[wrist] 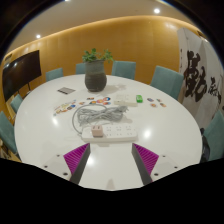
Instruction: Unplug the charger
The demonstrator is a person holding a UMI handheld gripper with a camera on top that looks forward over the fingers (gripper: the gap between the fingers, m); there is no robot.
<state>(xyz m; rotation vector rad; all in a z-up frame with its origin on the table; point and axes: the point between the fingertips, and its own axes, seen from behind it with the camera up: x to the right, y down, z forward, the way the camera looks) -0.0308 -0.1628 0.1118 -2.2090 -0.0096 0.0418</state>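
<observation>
Open tongs (111, 160) short of the power strip (112, 130) on a round white surface (45, 125)

The tongs are spread wide with nothing between them, their magenta pads (76, 155) low at either side; the power strip lies on the surface just beyond the fingertips, roughly midway between them. At the strip's far left end sits a white charger (93, 119), plugged in, with a pale cable (84, 116) looped beside it. Farther beyond the strip stands a dark pot with a green plant (95, 73) near the middle of the surface; a dark flat device (66, 91) lies left of the pot, and small objects (140, 100) are scattered to the right beyond the strip. Teal chairs (164, 79) ring the surface
</observation>
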